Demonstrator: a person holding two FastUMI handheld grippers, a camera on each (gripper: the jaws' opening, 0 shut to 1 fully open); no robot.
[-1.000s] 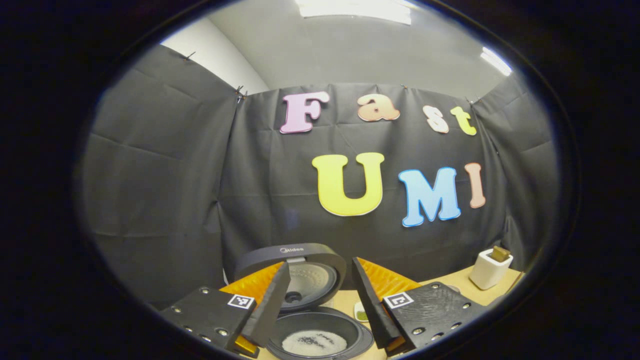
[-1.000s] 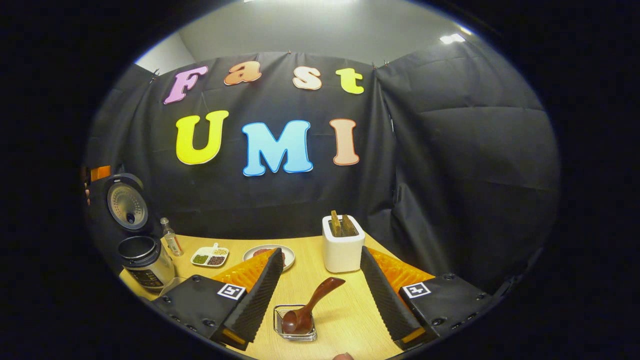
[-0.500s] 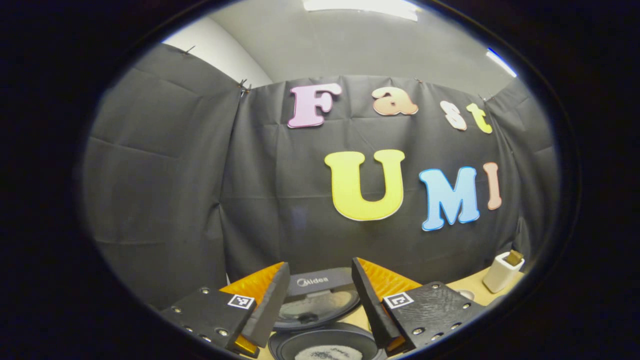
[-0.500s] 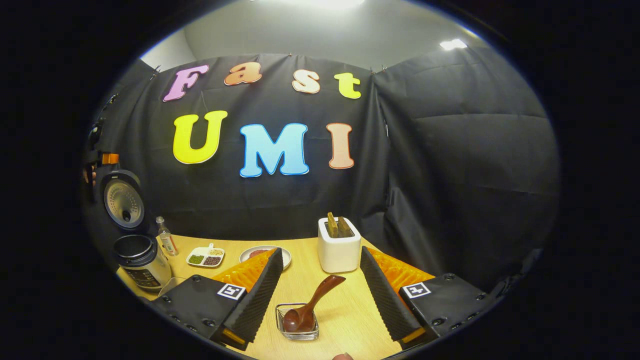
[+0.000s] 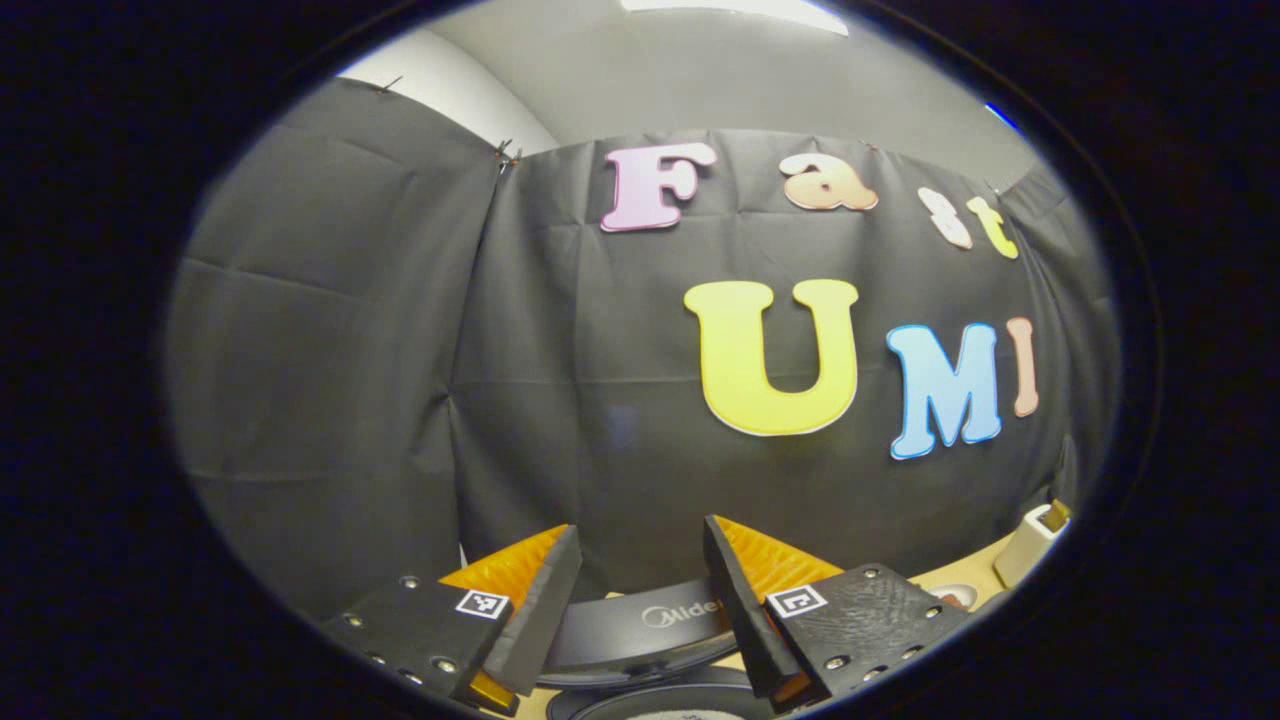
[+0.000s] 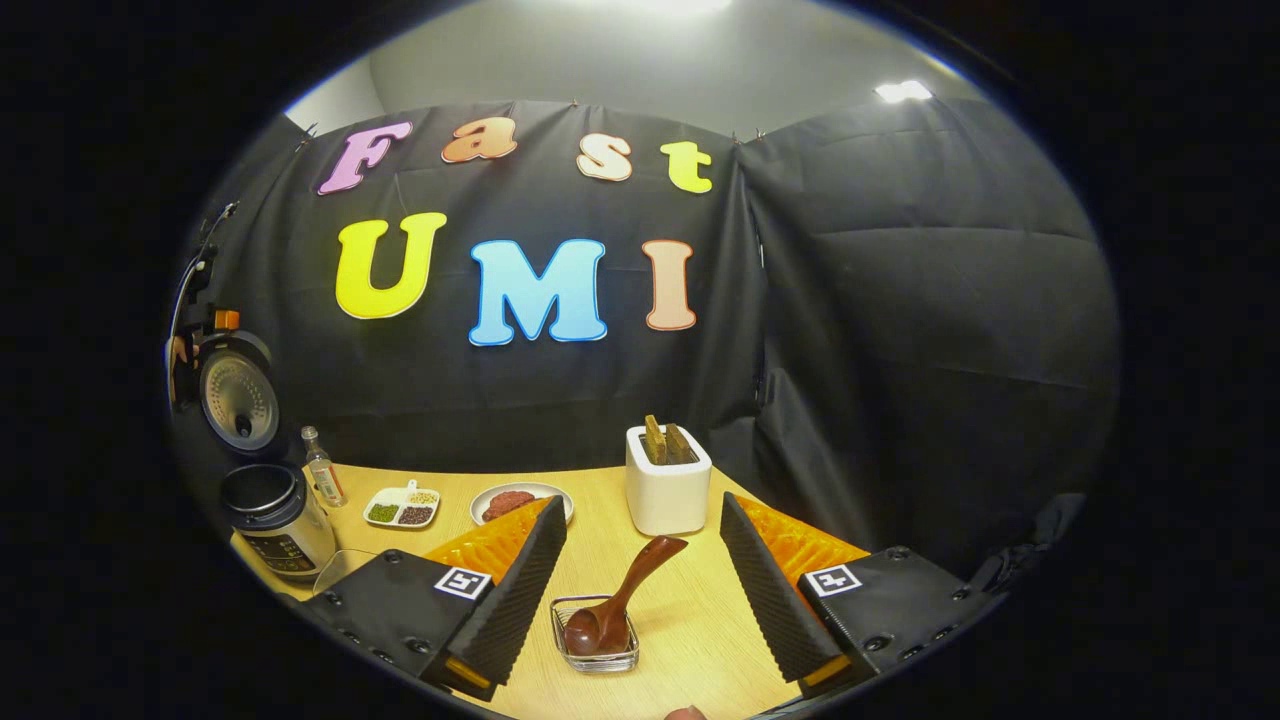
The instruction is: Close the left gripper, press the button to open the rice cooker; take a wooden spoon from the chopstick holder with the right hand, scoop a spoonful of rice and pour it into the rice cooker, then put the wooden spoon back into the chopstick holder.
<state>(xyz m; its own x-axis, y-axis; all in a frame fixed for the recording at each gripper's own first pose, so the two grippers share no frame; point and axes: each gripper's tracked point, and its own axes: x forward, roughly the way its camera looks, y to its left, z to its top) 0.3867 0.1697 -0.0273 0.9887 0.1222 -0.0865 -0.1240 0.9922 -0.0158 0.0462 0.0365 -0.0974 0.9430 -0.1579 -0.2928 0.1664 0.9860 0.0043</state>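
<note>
The rice cooker (image 6: 268, 512) stands open at the table's left end, its lid (image 6: 238, 392) upright. My left gripper (image 5: 640, 527) is open, with nothing between its fingers, high over the lid (image 5: 650, 625); it shows again as the left gripper (image 6: 207, 322) above the lid in the right gripper view. A dark wooden spoon (image 6: 612, 610) rests with its bowl in a small clear dish (image 6: 596, 652), handle leaning up to the right. My right gripper (image 6: 642, 500) is open just behind the spoon, not touching it. The white chopstick holder (image 6: 665, 483) stands beyond, with wooden pieces in it.
A small bottle (image 6: 322, 468), a divided dish of beans (image 6: 402, 508) and a plate (image 6: 520, 500) sit between the cooker and the holder on the wooden table (image 6: 690, 640). The black cloth wall runs close behind. The holder (image 5: 1030, 545) shows far right in the left gripper view.
My left gripper has risen and turned left, so the cooker's pot and rice have dropped below its view. My right gripper has shifted slightly; the spoon stays in the dish.
</note>
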